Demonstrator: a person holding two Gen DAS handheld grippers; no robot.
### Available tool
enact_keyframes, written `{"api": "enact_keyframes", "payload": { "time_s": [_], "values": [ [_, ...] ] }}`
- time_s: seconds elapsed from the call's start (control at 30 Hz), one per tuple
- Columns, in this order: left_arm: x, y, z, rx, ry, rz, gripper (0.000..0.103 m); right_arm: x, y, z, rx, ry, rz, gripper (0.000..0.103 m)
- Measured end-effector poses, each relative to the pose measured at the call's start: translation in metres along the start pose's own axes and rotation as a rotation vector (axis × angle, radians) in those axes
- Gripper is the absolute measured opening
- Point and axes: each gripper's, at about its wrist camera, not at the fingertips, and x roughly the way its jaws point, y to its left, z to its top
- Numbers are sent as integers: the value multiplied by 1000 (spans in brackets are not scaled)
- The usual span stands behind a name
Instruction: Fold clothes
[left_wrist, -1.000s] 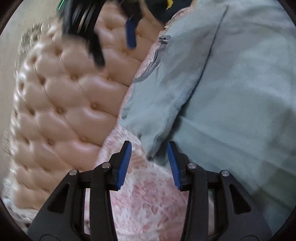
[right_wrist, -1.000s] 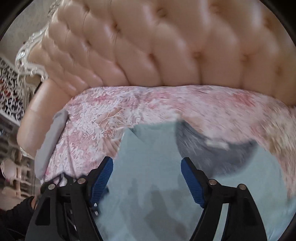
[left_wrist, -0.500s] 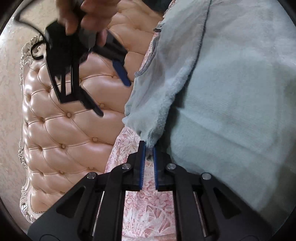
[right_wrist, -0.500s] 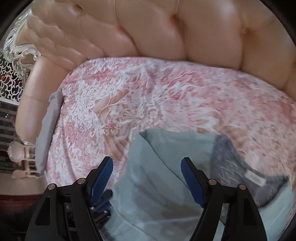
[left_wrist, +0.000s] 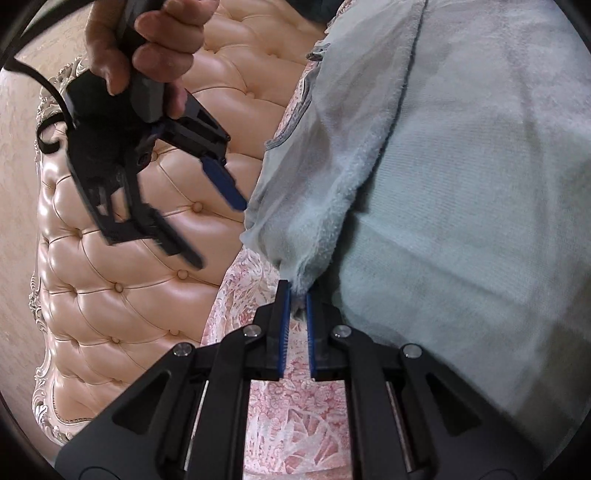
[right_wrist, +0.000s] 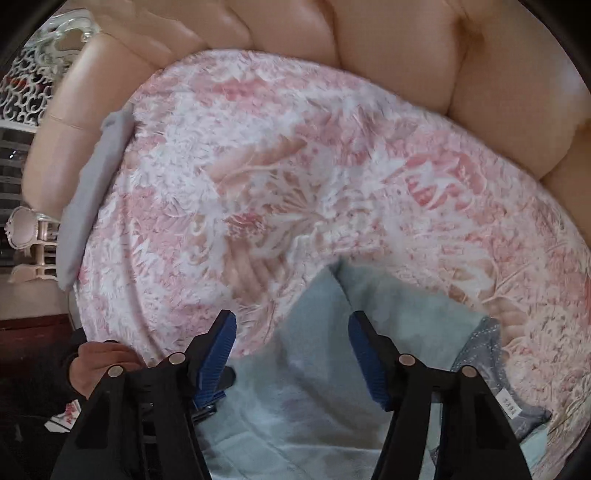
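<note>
While my left gripper (left_wrist: 295, 306) pinches the fleecy corner of the pale blue-green sweatshirt (left_wrist: 461, 203), its blue pads pressed nearly together on the cloth, my right gripper (right_wrist: 290, 356) hangs over another edge of it with jaws apart; they have just been narrowing, with fabric lying beneath them, not yet pinched. The garment lies spread on the pink floral bedspread (right_wrist: 295, 166) before the tufted peach leather headboard (left_wrist: 129, 277). I judge my left hold shallow: a tug could slip the corner free. My right could catch only the top layer, or snag the bedspread too.
</note>
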Motion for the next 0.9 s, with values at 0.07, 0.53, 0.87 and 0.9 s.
{"api": "enact_keyframes", "payload": {
  "time_s": [0.07,0.53,0.87,0.9],
  "values": [
    [2,1,-1,-2,0,-2,10,0,-3,2,9,-5,32,64],
    [3,-1,0,-5,4,-5,10,30,-20,24,-17,95,51,67],
    [2,-3,1,1,6,-9,10,32,-12,16,-59,76,-10,12],
    [2,-4,1,7,9,-18,8,30,-13,16,-51,63,-12,11]
  ]
}}
